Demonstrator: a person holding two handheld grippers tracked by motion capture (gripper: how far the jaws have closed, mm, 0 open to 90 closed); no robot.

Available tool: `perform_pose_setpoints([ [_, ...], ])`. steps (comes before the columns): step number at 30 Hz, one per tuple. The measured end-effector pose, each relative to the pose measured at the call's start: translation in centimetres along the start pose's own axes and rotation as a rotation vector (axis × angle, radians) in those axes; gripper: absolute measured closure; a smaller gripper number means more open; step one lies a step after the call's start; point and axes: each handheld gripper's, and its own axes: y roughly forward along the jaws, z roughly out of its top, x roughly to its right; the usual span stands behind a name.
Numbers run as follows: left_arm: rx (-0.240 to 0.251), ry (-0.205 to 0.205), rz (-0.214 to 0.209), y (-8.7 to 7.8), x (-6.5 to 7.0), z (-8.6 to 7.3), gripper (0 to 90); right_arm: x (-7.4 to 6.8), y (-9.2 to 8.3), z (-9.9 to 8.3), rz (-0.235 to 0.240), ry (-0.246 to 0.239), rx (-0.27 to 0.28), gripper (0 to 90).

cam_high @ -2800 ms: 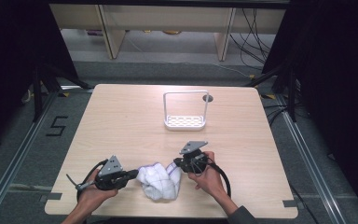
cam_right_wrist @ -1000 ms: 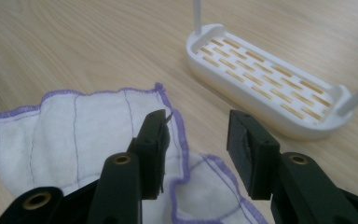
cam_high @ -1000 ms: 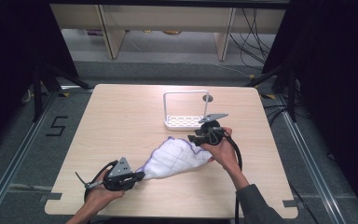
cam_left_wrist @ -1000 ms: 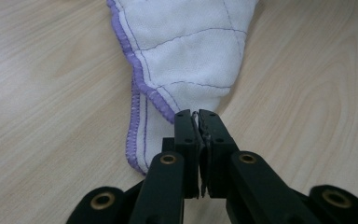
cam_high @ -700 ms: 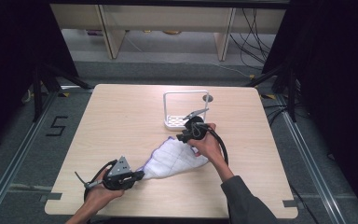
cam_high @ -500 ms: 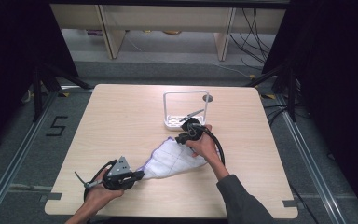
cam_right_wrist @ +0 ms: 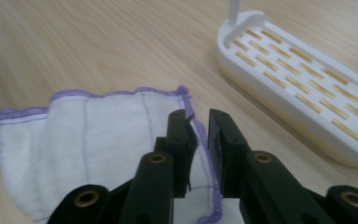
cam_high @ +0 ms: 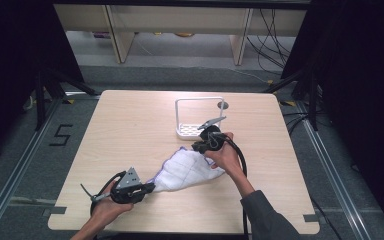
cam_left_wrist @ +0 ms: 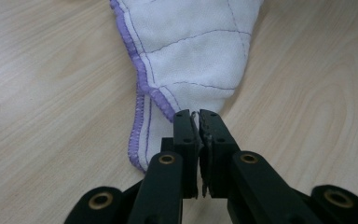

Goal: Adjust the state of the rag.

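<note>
Near the front of the surface (cam_high: 130, 125), a white cloth (cam_high: 190, 167) with purple hem, spread flat and stretched between two grippers. Left gripper (cam_high: 147, 187) at the cloth's near-left corner, jaws pressed almost fully together, clamped on that bunched corner; seen close in the left gripper view, left gripper (cam_left_wrist: 199, 116) tips nipping the narrowed end of the cloth (cam_left_wrist: 191, 51), fabric fanning out wider beyond them and lying on the wood. Held low by the left hand (cam_high: 107, 207), near the front edge.

Right gripper (cam_high: 196, 148) at the far-right corner of the cloth, held by the right hand (cam_high: 225, 155). Jaws just been closing, now with a narrow gap between them. In the right gripper view, right gripper (cam_right_wrist: 199, 119) straddling the hemmed edge of the cloth (cam_right_wrist: 98, 135), hem running up through the gap; cannot tell for sure whether the pads press on it or merely stand about it. Cloth edge wavy there, corner lying flat on the surface just past the tips.

Beyond, a white rack (cam_high: 198, 117) with slotted base and upright wire frame, standing near the cloth's far corner but apart from it; slotted base also close at upper right in the right gripper view, rack (cam_right_wrist: 307, 79).
</note>
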Motion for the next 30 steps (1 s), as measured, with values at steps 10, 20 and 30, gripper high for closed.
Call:
perform_pose_setpoints([
  [10, 0.005, -0.009, -0.007, 0.0, -0.1, -0.1, 84.8, 1.3, 3.2, -0.3, 0.054, 0.077, -0.069, 80.5],
  [20, 0.006, -0.008, -0.006, -0.1, -0.1, -0.1, 85.8, -1.0, -0.4, 0.1, 0.085, -0.011, 0.020, 89.8],
  [30, 0.008, -0.005, -0.002, -0.3, 0.1, 0.0, 85.8, -4.5, -7.2, -5.1, 0.200, -0.103, 0.132, 90.0],
])
